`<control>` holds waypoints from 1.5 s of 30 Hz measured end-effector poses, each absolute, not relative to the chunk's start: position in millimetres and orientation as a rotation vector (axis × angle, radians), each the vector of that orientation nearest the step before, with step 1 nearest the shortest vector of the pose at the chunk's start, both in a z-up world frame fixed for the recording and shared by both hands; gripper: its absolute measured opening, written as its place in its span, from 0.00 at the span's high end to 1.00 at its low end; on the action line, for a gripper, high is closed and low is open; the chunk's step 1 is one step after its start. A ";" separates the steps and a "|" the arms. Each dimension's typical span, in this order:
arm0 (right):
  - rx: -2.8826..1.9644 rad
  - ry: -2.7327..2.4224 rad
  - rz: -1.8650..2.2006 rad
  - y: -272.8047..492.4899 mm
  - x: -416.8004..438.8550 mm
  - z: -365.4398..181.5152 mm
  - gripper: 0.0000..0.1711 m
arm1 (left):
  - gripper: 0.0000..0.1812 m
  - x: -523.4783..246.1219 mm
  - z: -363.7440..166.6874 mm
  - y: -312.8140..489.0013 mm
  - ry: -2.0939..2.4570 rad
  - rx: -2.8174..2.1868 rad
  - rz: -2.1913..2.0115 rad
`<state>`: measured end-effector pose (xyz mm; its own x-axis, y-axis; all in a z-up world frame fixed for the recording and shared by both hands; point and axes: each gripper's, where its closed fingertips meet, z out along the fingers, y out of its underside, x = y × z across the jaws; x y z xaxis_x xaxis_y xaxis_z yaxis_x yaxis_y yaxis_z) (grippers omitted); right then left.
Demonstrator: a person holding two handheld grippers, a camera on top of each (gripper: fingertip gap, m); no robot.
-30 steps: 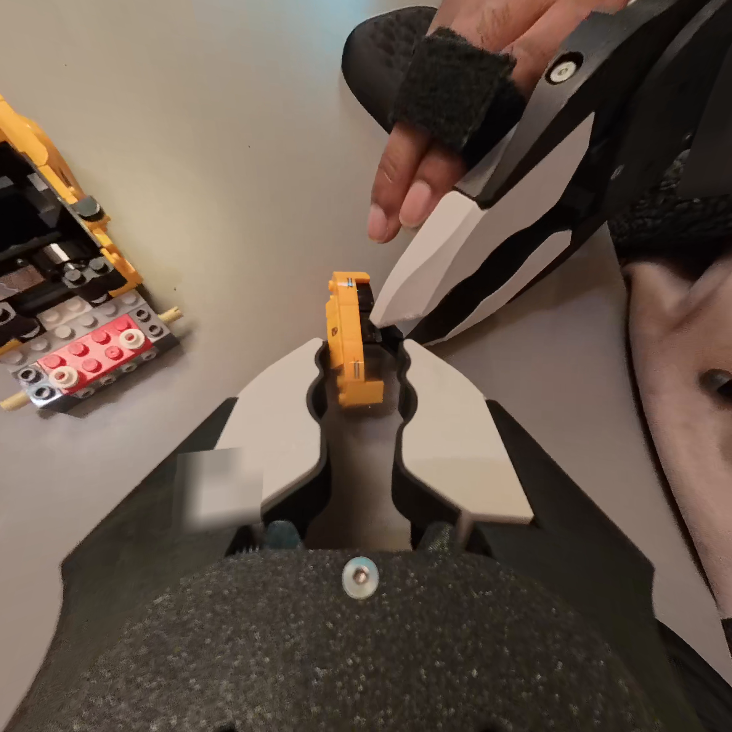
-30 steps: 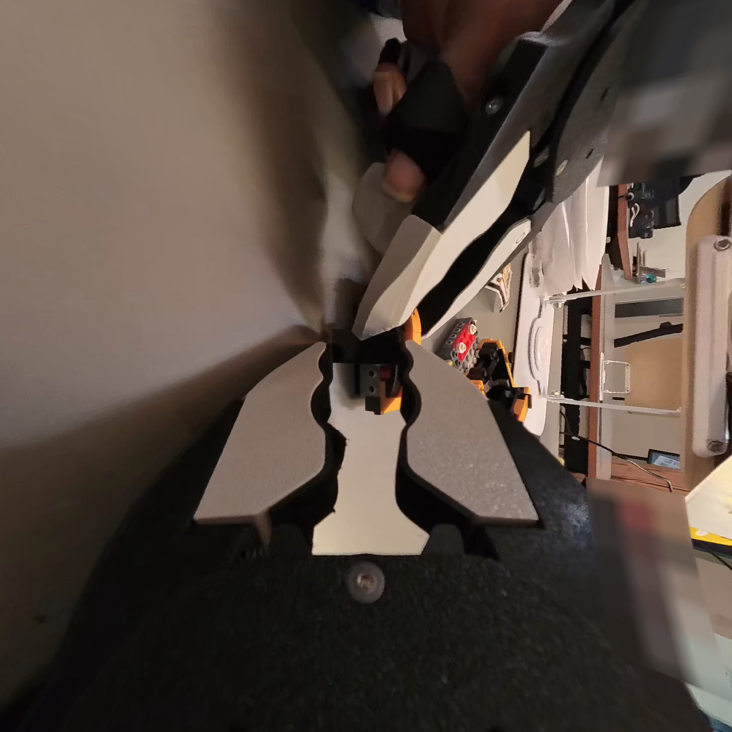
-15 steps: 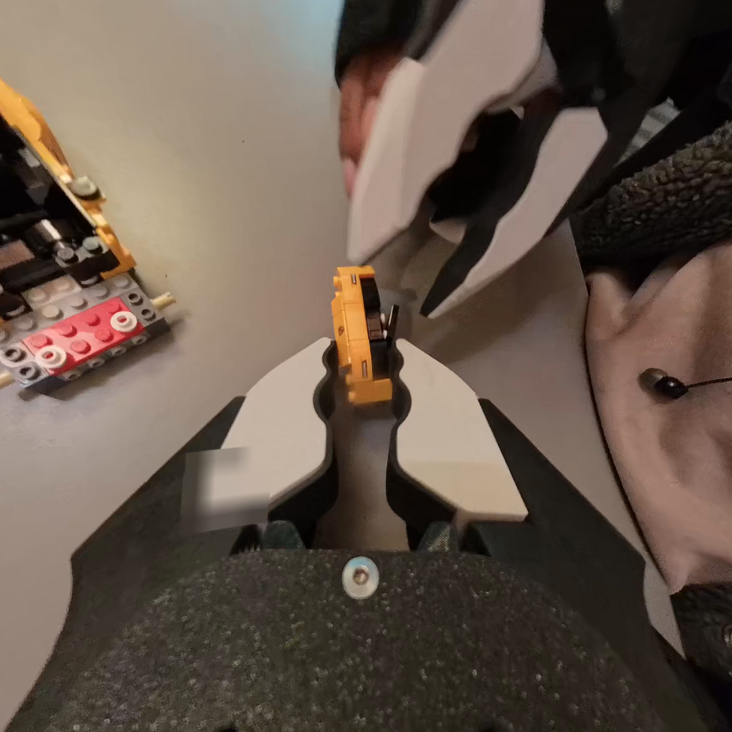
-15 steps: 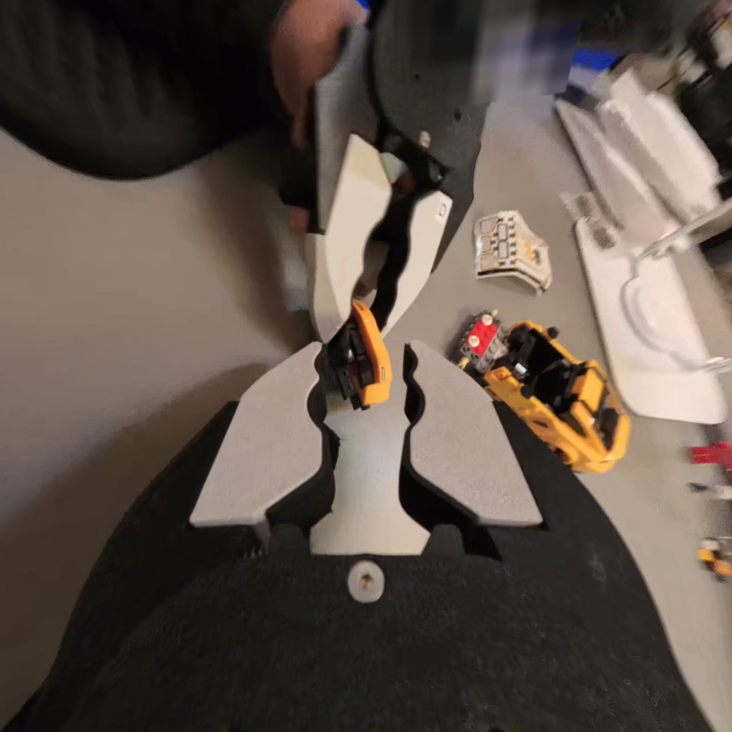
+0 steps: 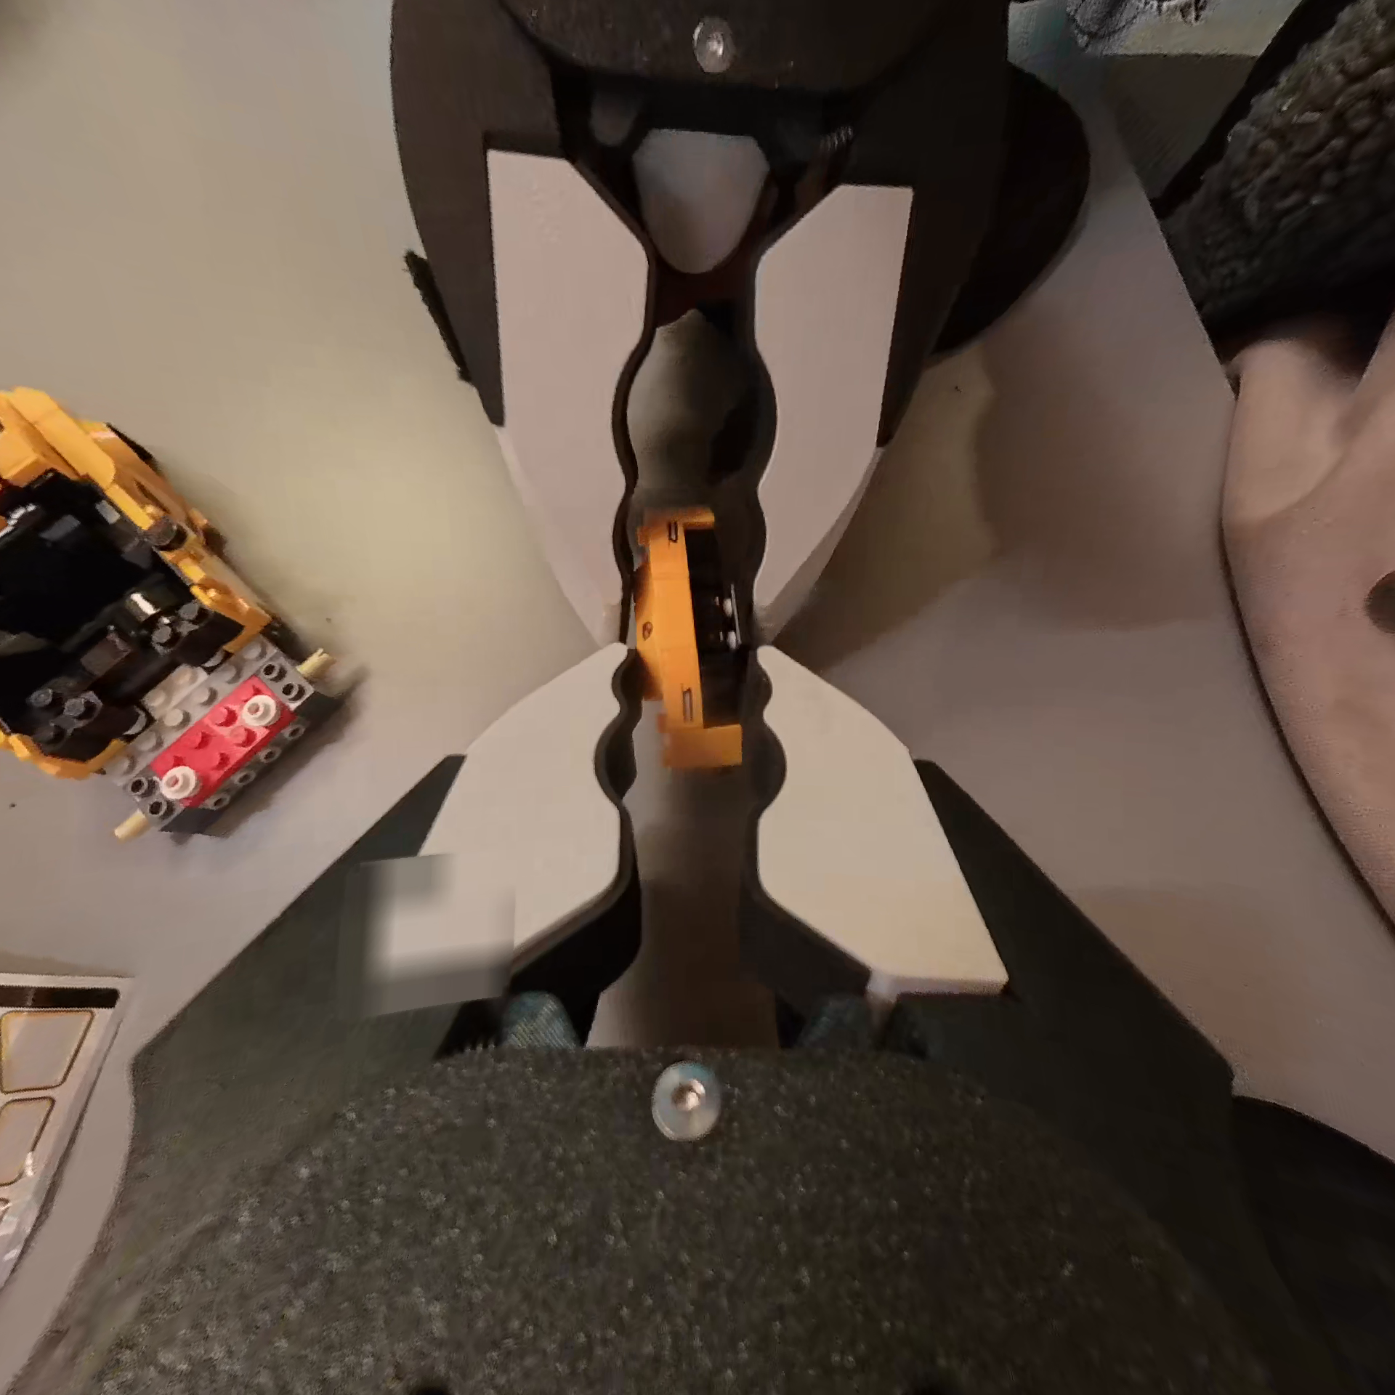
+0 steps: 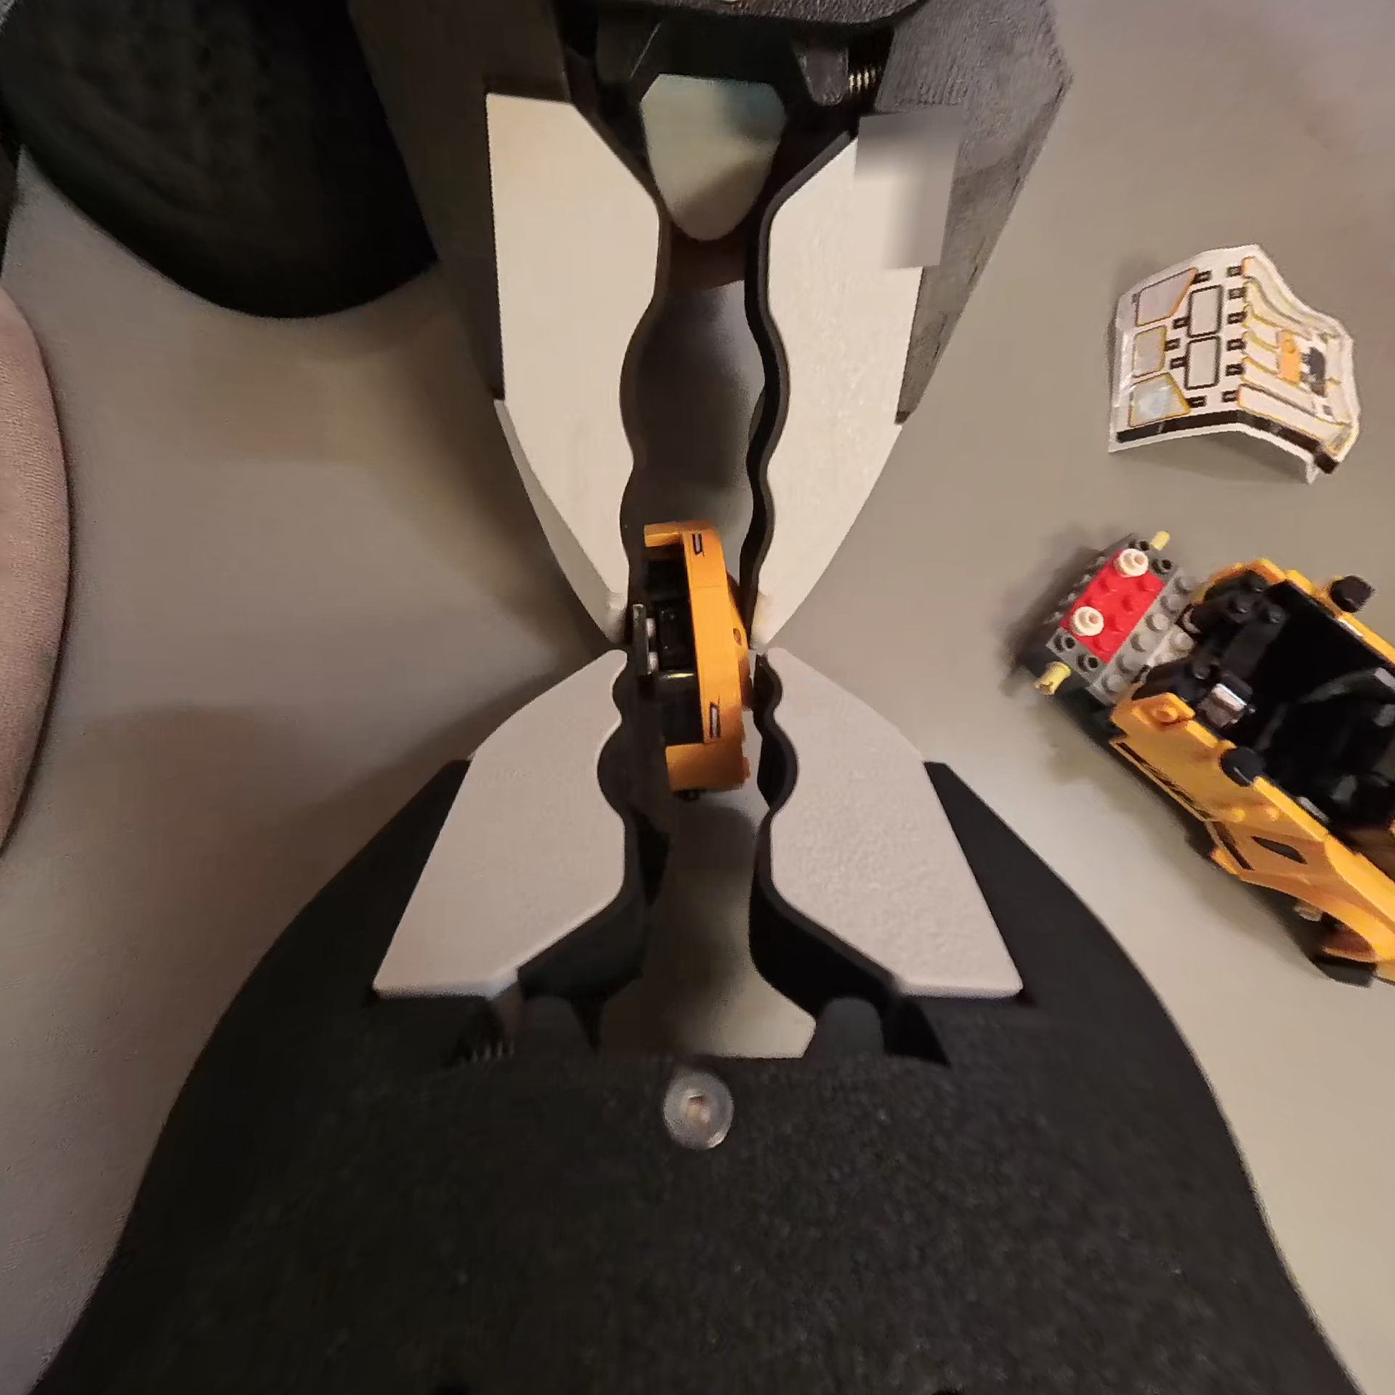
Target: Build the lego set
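In the left wrist view, a sticker sheet point(image 5: 45, 1087) with gold-edged panels lies at the 8 o'clock edge on the grey table point(image 5: 302, 226). Above it, toward 9 o'clock, sits the partly built yellow and black lego car point(image 5: 113, 604), with a grey studded plate and a red brick at its near end and a tan axle pin poking out. At centre, the left gripper point(image 5: 691, 679) reaches up from 6 o'clock and the right gripper point(image 5: 691, 604) comes down from 12 o'clock, tip to tip. Both are clamped on the same small orange and black lego sub-assembly point(image 5: 687, 649), which is held off the table on edge, its orange face to the left and black underside to the right. At 3 o'clock is a pale fabric surface point(image 5: 1313, 604), with dark fleecy cloth point(image 5: 1298, 173) at 1 o'clock. In the right wrist view, the sub-assembly point(image 6: 694, 664) is again pinched at centre between both pairs of fingers, the right gripper point(image 6: 691, 679) from 6 o'clock and the left gripper point(image 6: 691, 604) from 12. The sticker sheet point(image 6: 1230, 362) curls at 2 o'clock, and the car point(image 6: 1245, 709) lies at 3 o'clock, well apart from the grippers.
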<state>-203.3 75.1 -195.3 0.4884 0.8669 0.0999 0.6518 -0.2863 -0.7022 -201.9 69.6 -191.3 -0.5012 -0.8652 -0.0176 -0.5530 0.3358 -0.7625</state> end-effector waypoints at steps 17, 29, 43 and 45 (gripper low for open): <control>-2.081 -1.270 0.371 75.5 -204.6 -199.5 0.84 | 0.85 -204.1 -195.0 68.9 2.183 -1.348 -0.993; -2.117 -1.361 0.430 66.5 -206.2 -199.1 0.84 | 0.86 -206.5 -196.4 64.3 2.251 -1.208 -0.781; -2.156 -1.276 0.574 60.6 -208.8 -197.5 0.84 | 0.86 -208.4 -197.7 58.7 2.273 -1.212 -0.807; -2.143 -1.299 0.556 59.2 -208.8 -197.7 0.84 | 0.86 -208.7 -197.6 57.7 2.279 -1.196 -0.801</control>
